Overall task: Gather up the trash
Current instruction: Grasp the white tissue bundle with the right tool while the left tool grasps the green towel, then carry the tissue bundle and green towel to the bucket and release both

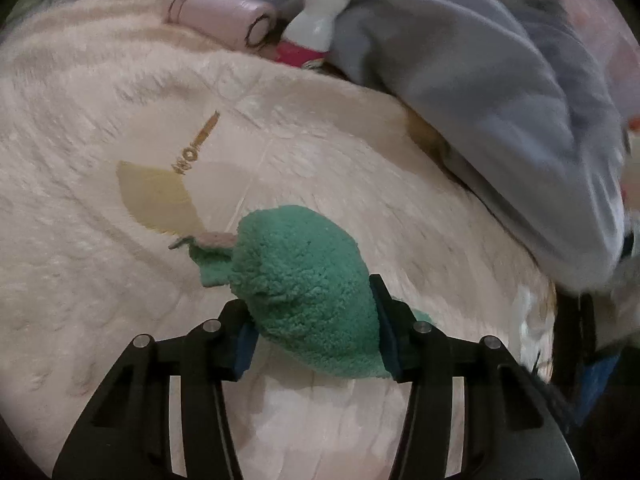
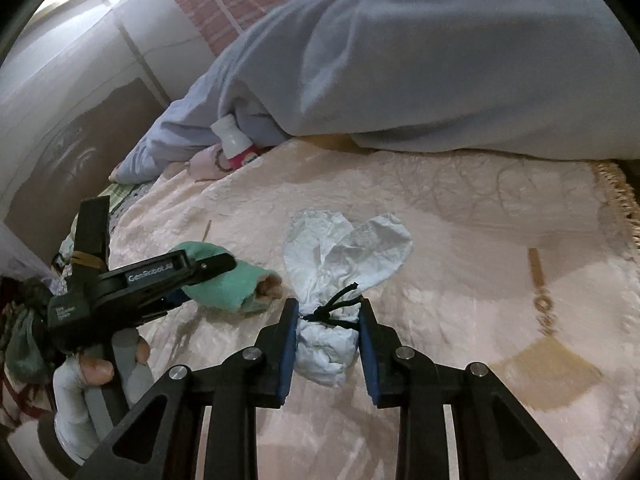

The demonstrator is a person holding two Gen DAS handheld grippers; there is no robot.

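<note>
Right wrist view: the white wad (image 2: 326, 354), tied with black cord, lay on the bedspread (image 2: 460, 216), and the right gripper (image 2: 329, 346) clenched it. Left of the wad, the left gripper (image 1: 314, 320) grasped the green sock (image 1: 304, 288). The pickup step looked under way; next, probably, lifting both clear and carrying them off.
</note>
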